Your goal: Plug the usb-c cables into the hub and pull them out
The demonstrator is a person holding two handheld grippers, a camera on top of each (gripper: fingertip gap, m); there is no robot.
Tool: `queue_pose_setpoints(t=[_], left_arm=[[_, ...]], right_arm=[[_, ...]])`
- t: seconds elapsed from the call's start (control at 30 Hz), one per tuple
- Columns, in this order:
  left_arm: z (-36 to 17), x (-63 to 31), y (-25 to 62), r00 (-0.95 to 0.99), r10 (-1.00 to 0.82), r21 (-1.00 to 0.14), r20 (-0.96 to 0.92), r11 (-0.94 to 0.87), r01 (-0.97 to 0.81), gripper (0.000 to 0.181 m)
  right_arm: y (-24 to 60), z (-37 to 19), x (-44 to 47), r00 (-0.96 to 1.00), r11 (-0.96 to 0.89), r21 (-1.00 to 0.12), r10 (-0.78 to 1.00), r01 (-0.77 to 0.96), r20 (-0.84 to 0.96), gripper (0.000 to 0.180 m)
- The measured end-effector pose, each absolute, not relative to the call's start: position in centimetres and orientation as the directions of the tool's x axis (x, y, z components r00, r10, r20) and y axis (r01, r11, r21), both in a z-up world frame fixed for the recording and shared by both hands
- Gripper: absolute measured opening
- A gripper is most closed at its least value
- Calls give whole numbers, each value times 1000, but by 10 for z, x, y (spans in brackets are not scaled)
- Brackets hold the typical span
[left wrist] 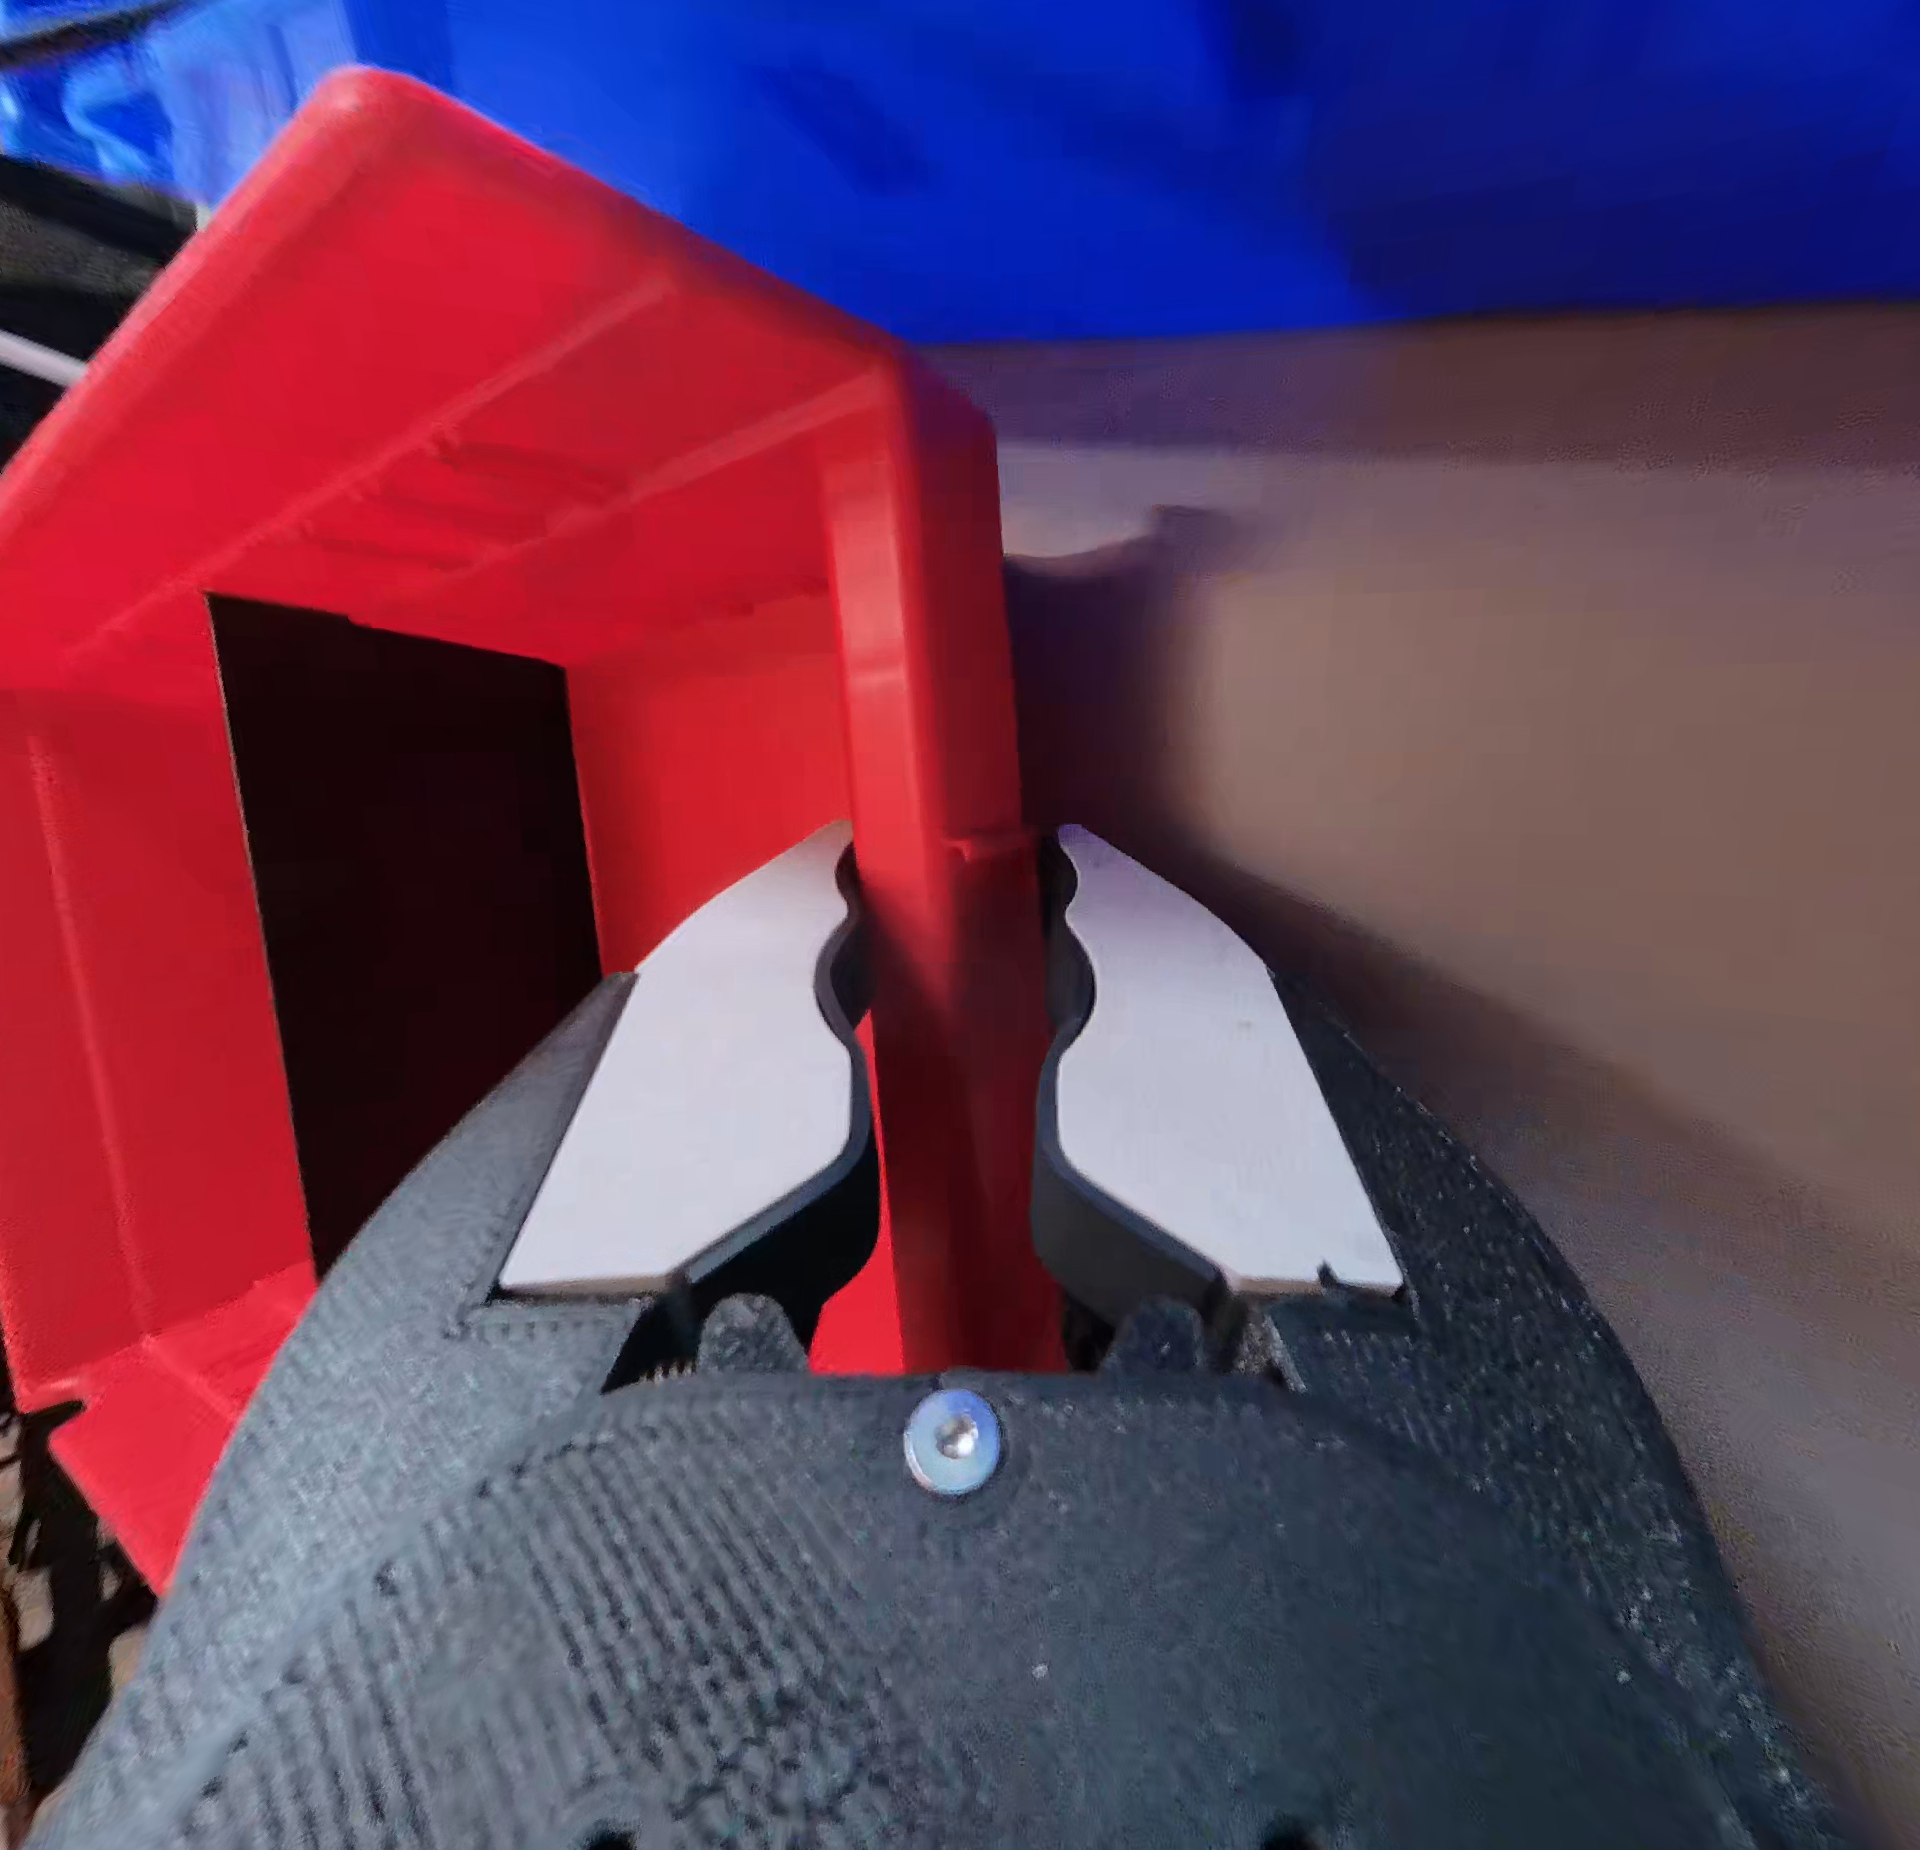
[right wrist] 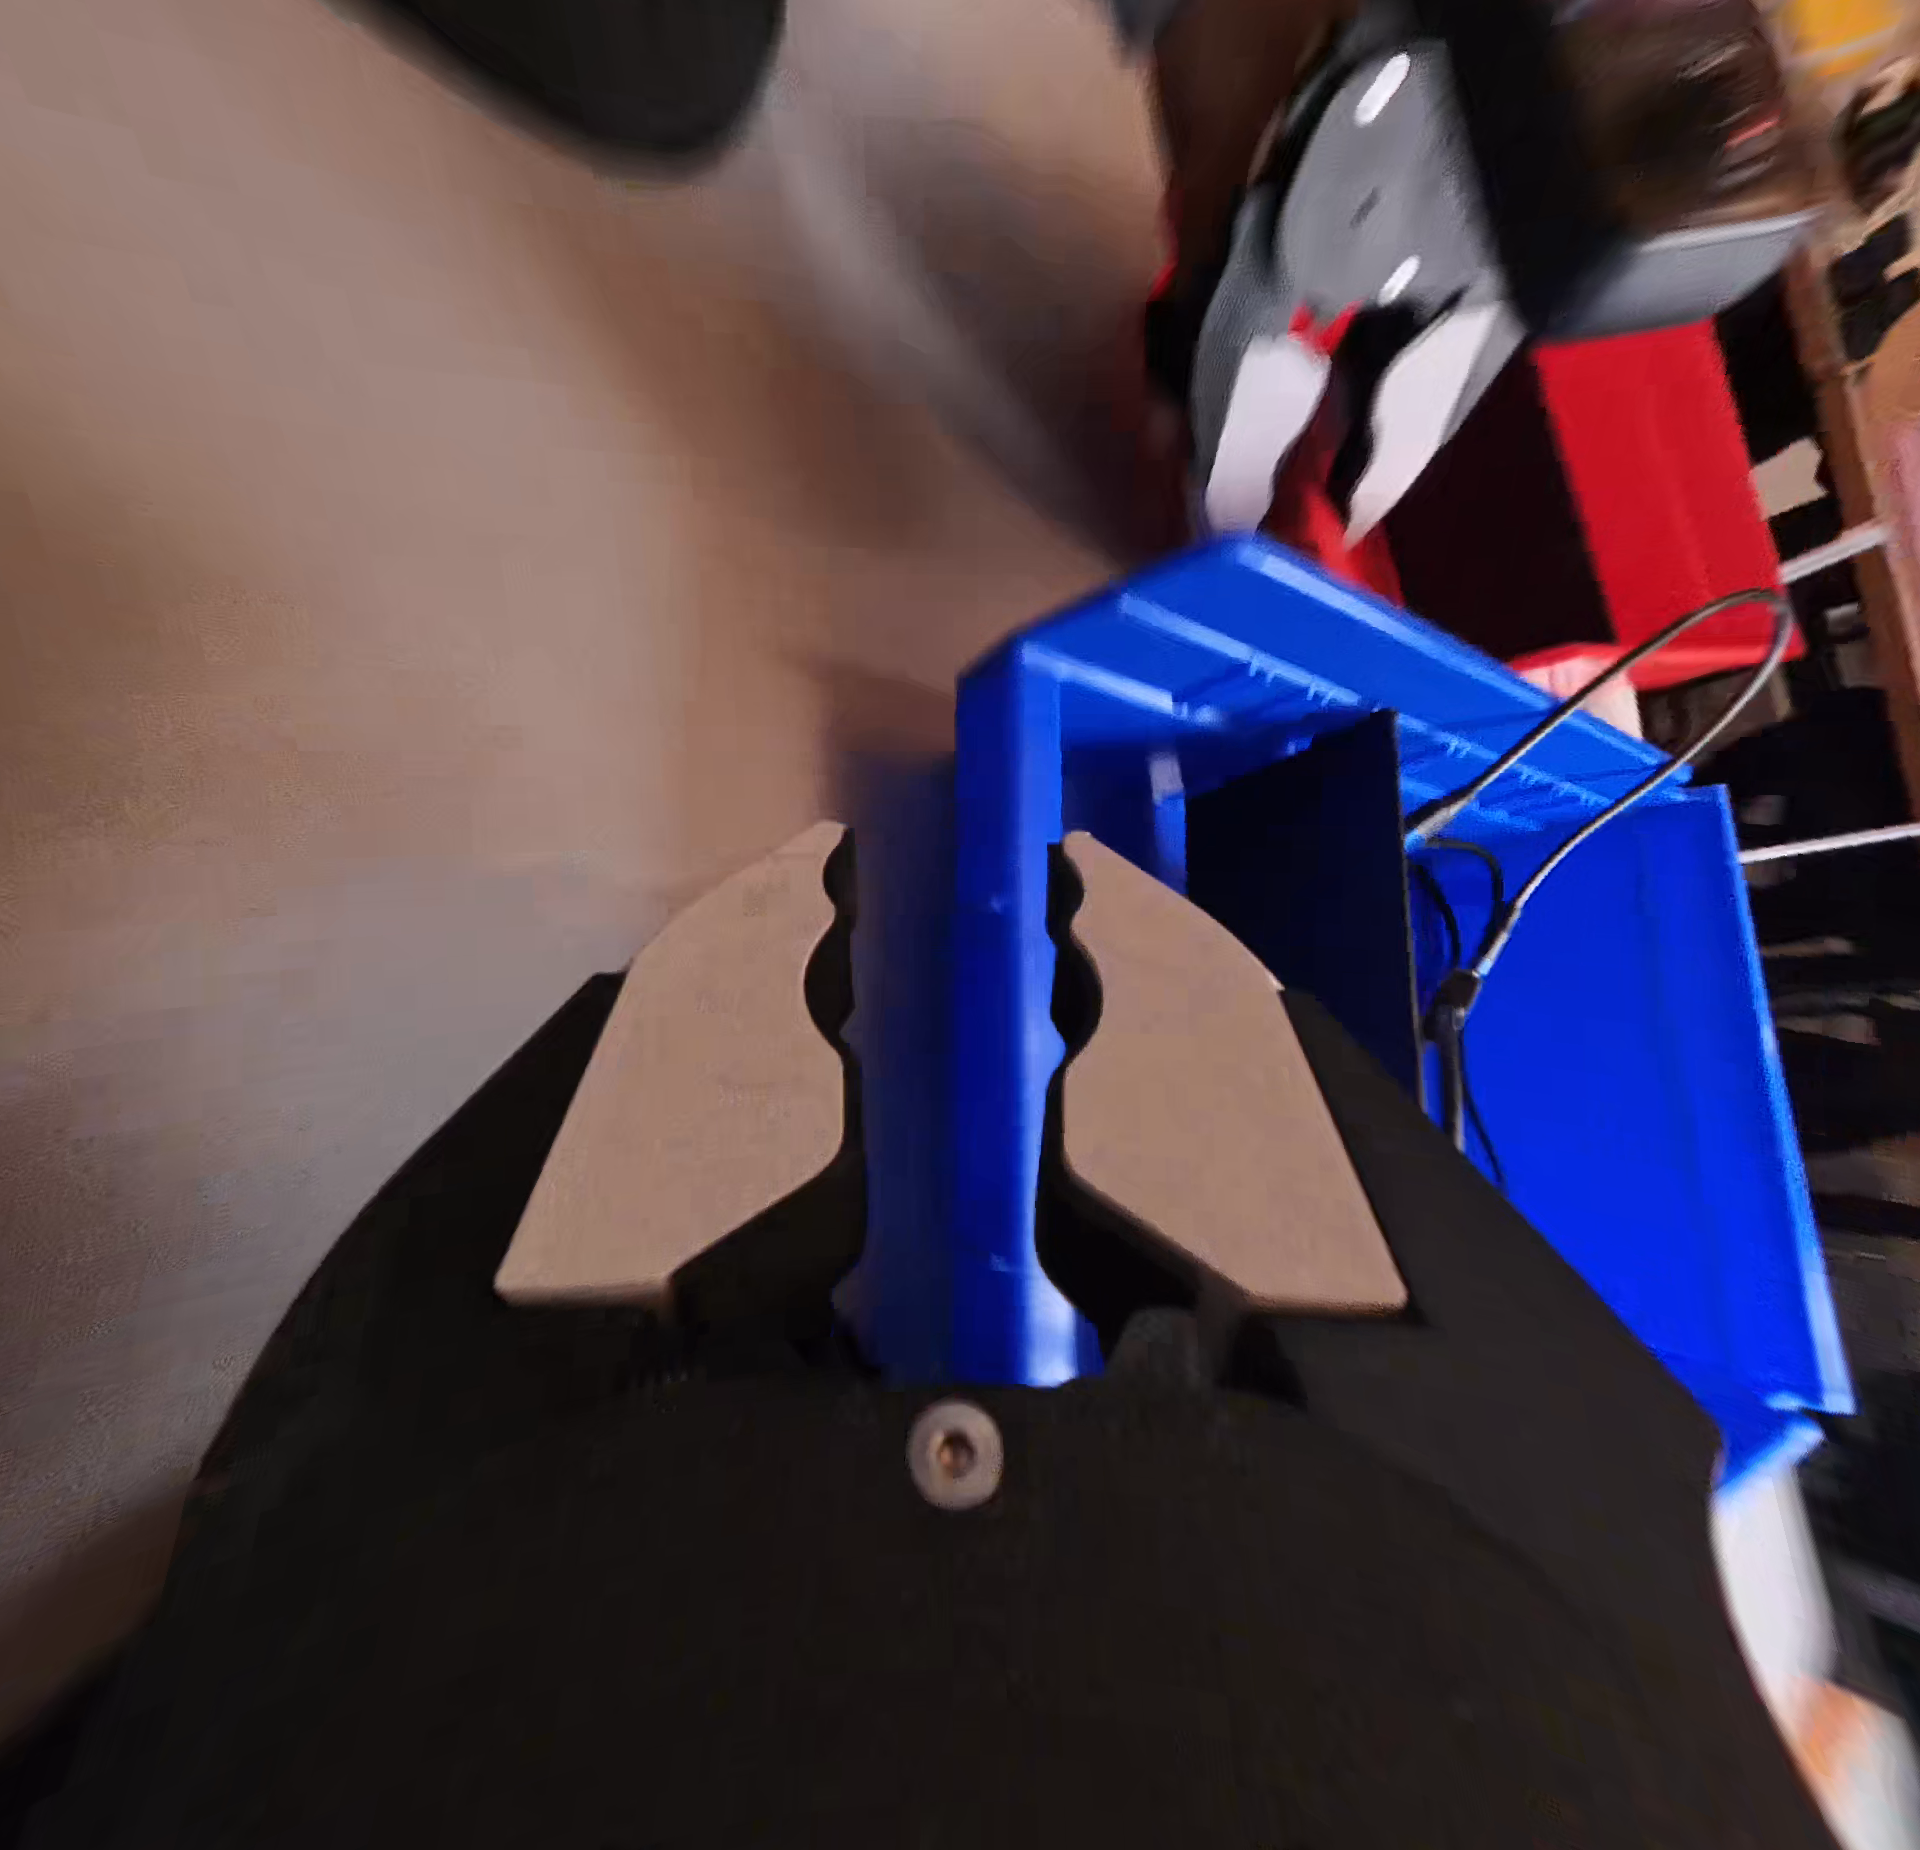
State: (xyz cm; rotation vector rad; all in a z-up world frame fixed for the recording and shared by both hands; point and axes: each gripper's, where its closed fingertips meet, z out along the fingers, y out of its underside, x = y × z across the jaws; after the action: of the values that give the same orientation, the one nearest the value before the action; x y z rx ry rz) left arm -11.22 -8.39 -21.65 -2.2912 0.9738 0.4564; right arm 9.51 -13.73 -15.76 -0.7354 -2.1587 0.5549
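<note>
My left gripper (left wrist: 951,844) is shut on the side wall of a red plastic bin (left wrist: 436,470), one finger inside and one outside. The bin is tilted, with a dark inside. My right gripper (right wrist: 951,844) is shut on the side wall of a blue plastic bin (right wrist: 1621,1073), which is also tilted. Thin black cables (right wrist: 1558,720) hang loose in the blue bin. In the right wrist view the left gripper (right wrist: 1320,491) shows farther off, holding the red bin (right wrist: 1642,470). I see no hub. Both views are motion-blurred.
A brown tabletop (left wrist: 1558,761) lies to the right of the red bin, and the blue bin (left wrist: 1143,117) fills the background. In the right wrist view the tabletop (right wrist: 416,553) spreads left, a dark rounded object (right wrist: 582,24) sits at the top, and clutter lies at the right edge. Some 25 cm of space lies between my two pairs of fingers.
</note>
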Motion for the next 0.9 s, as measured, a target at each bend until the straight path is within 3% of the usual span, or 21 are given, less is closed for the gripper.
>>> queue_pose_setpoints(t=[0.1,0.2,0.3,0.37,0.43,0.63,0.9], left_arm=[[-213,-102,-91,657,-539,-437,-528,-491,-754,32],[-193,-93,-107,708,-460,-537,-535,-462,-706,42],[-164,-59,-133,854,-411,-756,-318,-434,-490,44],[-147,-24,-146,914,-398,-875,-83,-410,-258,45],[-139,5,-150,930,-361,-912,74,-401,-83,52],[-146,27,-114,981,-90,-932,172,-336,133,66],[-181,24,-80,984,22,-898,174,-406,168,59]], right_arm=[[-137,-124,119,-386,581,-764,798,283,463,33],[-86,-109,152,-61,381,-862,921,334,384,32],[-34,-118,190,267,97,-949,946,301,182,32],[-12,-138,202,376,6,-951,918,309,128,39],[-8,-150,192,392,-56,-947,917,316,77,47],[15,-159,147,462,-148,-927,886,346,31,53],[20,-162,141,503,-198,-930,864,309,-17,28]])
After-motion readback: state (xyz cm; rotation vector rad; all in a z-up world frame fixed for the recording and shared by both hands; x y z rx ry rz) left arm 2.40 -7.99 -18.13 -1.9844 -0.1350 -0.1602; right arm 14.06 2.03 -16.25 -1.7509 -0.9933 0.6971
